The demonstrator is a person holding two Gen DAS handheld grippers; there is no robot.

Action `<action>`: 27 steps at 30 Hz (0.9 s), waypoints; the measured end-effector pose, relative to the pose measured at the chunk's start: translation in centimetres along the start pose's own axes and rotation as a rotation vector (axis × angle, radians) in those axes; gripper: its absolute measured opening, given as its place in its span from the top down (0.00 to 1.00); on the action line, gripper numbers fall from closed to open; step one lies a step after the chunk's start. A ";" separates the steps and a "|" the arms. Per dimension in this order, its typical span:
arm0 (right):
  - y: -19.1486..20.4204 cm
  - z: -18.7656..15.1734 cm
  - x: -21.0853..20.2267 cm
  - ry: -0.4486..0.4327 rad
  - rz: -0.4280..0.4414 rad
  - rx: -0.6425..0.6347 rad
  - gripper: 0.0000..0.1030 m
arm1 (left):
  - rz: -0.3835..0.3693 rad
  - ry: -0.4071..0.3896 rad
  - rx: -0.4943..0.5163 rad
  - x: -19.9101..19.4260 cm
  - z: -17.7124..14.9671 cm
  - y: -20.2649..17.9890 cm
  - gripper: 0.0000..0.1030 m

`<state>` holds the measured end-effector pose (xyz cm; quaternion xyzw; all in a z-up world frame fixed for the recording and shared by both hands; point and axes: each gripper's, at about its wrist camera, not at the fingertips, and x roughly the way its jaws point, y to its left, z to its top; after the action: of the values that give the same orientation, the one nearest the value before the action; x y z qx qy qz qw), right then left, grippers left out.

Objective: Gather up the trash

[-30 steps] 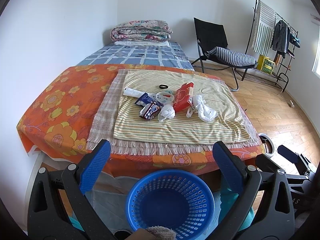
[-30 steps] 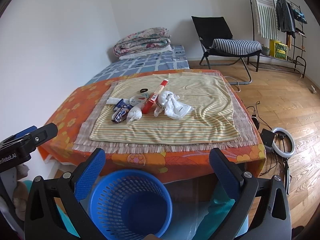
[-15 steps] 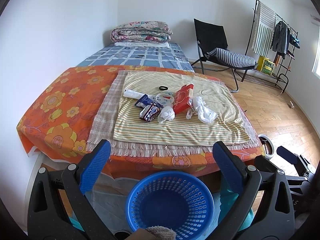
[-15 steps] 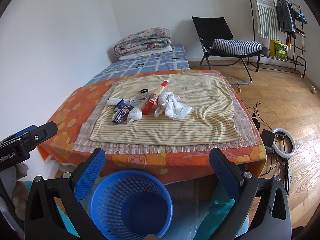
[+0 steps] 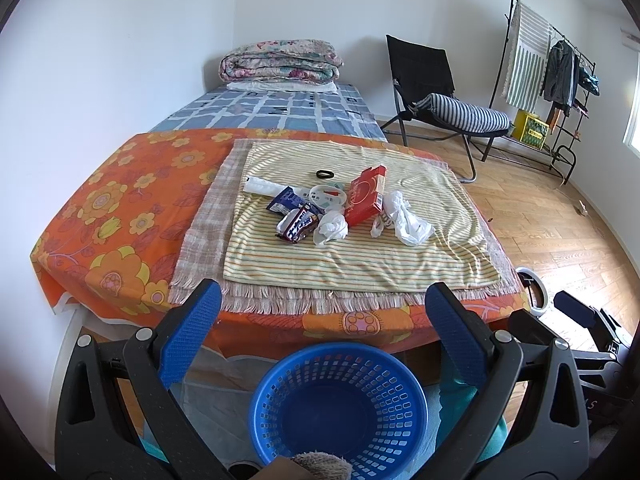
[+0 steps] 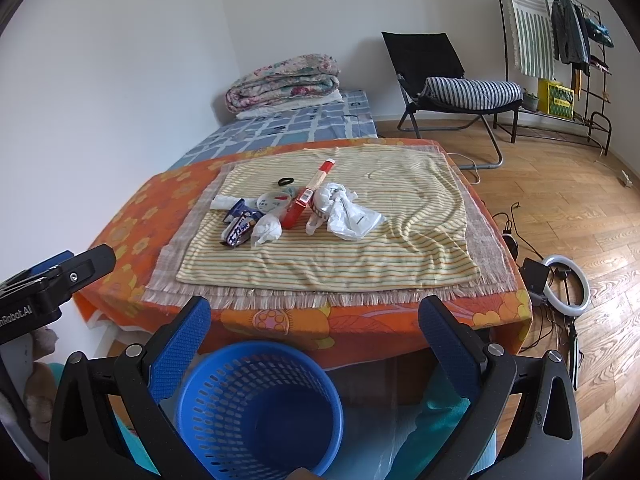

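A pile of trash lies on the striped cloth (image 5: 352, 256) on the table: a red box (image 5: 365, 195), a crumpled white plastic bag (image 5: 406, 220), a white paper wad (image 5: 331, 228), snack wrappers (image 5: 297, 222), a round lid (image 5: 326, 197) and a black ring (image 5: 325, 174). The same pile shows in the right wrist view, with the red box (image 6: 306, 200) and the white bag (image 6: 348, 216). An empty blue basket (image 5: 340, 404) (image 6: 260, 408) stands on the floor in front of the table. My left gripper (image 5: 322, 320) and right gripper (image 6: 314, 332) are both open and empty, held above the basket, well short of the trash.
The table wears an orange flowered cover (image 5: 108, 220). A bed with a folded quilt (image 5: 280, 60) lies behind it. A black folding chair (image 5: 436, 92) and a clothes rack (image 5: 556, 80) stand at the right. A ring light and cables (image 6: 564, 280) lie on the wooden floor.
Both views have drifted very slightly; the grippers stay open and nothing on the table has moved.
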<state>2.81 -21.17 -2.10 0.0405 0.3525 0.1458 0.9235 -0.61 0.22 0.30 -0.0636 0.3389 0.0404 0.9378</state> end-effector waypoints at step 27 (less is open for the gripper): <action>-1.9 1.5 5.2 0.051 -0.074 0.002 0.00 | 0.034 0.175 0.022 9.3 1.0 4.9 0.00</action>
<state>7.99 -21.39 -4.64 0.0248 0.3771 0.1120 0.9190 6.56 5.52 -5.40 -0.0509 0.4208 0.0467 0.9045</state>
